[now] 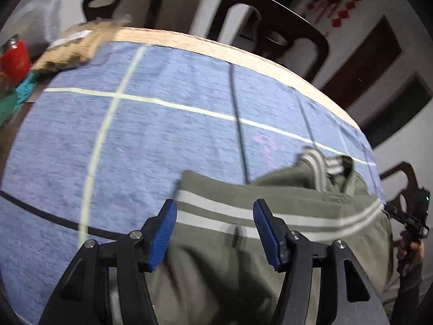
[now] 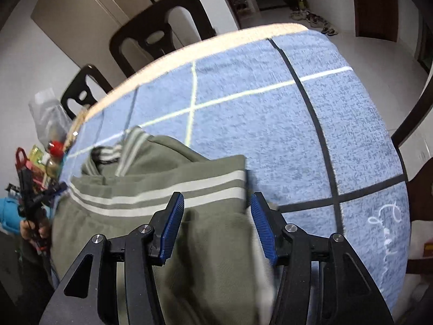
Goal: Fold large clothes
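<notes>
One olive garment [image 1: 270, 243], two grippers, jaws apart over it.

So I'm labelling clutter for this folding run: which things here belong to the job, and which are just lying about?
Job:
- olive garment with pale stripes
- left gripper, open
- right gripper, open
- blue cloth covering the table

Lying about:
- red-lidded container
- tan bundle
- clear plastic bag
- dark chairs

Your left gripper [image 1: 215, 231]: jaws spread wide, blue pads [image 1: 162, 235] apart, nothing clamped. Your right gripper [image 2: 216, 226]: jaws likewise wide, pads [image 2: 171, 226] apart, angled downward.
</notes>
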### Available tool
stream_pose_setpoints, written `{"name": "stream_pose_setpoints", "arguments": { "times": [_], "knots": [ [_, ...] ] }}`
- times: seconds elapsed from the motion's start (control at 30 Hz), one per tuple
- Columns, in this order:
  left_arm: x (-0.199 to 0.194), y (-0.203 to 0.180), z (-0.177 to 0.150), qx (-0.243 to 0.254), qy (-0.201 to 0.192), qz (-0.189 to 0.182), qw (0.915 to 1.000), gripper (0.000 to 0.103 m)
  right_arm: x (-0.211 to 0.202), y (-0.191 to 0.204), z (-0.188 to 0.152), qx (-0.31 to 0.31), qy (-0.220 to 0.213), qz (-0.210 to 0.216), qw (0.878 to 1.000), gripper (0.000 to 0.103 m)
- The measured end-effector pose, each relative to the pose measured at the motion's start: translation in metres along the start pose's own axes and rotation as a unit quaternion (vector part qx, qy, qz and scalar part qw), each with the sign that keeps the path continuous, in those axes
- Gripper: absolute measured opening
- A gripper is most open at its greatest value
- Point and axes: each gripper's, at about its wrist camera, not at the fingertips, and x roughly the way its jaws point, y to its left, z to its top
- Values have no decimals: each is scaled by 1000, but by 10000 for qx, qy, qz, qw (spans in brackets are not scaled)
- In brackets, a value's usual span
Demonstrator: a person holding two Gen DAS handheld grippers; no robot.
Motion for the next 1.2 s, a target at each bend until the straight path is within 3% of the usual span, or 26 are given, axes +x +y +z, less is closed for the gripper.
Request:
{"name": "stream_pose_setpoints", "arguments": {
  "times": [0.1,0.2,0.37,0.43,0.5,0.53,0.6,0.7,0.87,1.1,1.2],
  "knots": [
    [7,7,-3,-258,159,-206,9993,60,-3,2,-1,44,-115,384,9992,55],
    [2,-2,-10,52,-27,-201,9998,60,-7,18,-1,-288,-253,488,9981,55],
    [13,1,-2,-159,80,-227,9996,61,20,16,5,-210,169,74,9996,54],
    [17,0,-1,-178,112,-130,9997,59,19,18,4,-241,59,31,9997,49],
    [10,-6,-3,-27,-114,-10,9999,45,7,21,3,-301,-208,48,9993,20],
    [2,-9,-5,49,-321,-76,9994,41,0,22,2,-315,-325,177,9988,19],
    [-9,-9,-6,82,-531,-265,9982,20,-10,24,0,-440,-461,241,9977,13],
    [-23,-9,-8,176,-714,-456,9963,14,-25,28,-1,-544,-669,295,9958,12],
    [-33,-19,-12,489,-869,-332,9945,11,-26,36,0,-787,-718,-16,9943,12],
    [-67,-11,2,139,-1547,-464,9868,9,-60,41,17,-616,-1513,377,9858,10],
    [-59,-3,13,12,-1598,-300,9867,7,-45,40,31,-561,-1499,205,9869,10]
  ]
}}
